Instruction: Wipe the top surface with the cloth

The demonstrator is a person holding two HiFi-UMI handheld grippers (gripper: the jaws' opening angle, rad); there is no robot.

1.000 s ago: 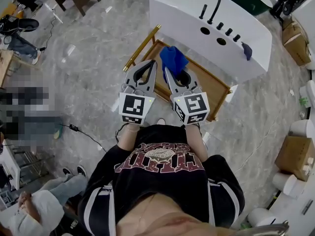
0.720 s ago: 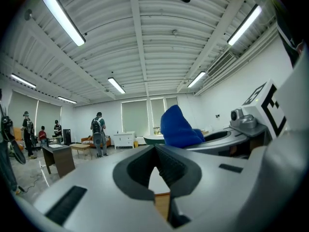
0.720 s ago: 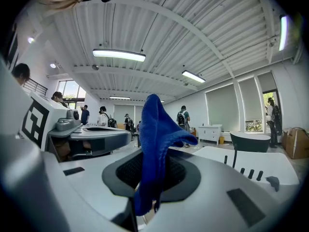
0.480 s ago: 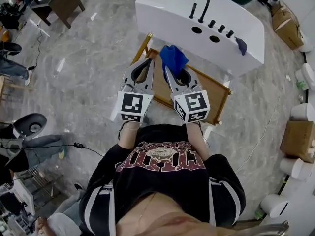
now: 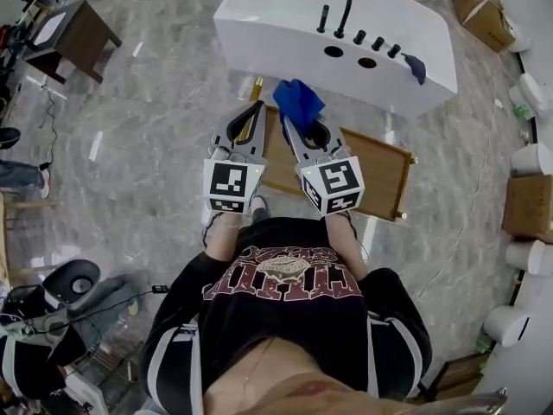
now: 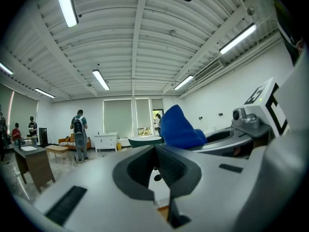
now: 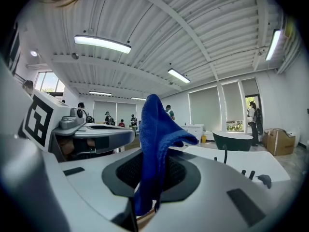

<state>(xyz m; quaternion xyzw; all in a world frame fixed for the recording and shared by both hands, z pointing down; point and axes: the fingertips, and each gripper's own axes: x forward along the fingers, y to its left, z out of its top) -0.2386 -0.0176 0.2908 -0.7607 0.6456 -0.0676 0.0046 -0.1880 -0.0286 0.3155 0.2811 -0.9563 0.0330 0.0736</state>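
**Cloth (image 5: 298,102) pinched in the right gripper, not on the tub**

1. In the head view I find the blue cloth in the upper centre of the frame. It bunches up over the tip of the right gripper (image 5: 290,128).
2. The right gripper view confirms the hold. The jaws are pressed onto a fold of the cloth, which stands up between them and flops over to the right at its top.
3. The left gripper (image 5: 259,109) sits just beside the right one, to its left in the frame, and both point toward the top edge. In the left gripper view its jaws meet at the tips, and I see nothing held between them.
4. The white tub (image 5: 259,20) fills the upper centre of the head view. It has a black tap (image 5: 344,9) and a row of black knobs on its top ledge. A small dark rag (image 5: 416,67) lies at the right end of that ledge.
5. The cloth is apart from the tub's top. In the frame it lies below the tub's near wall, over the upper left corner of a wooden frame (image 5: 384,167) lying on the grey marbled floor (image 5: 147,119).
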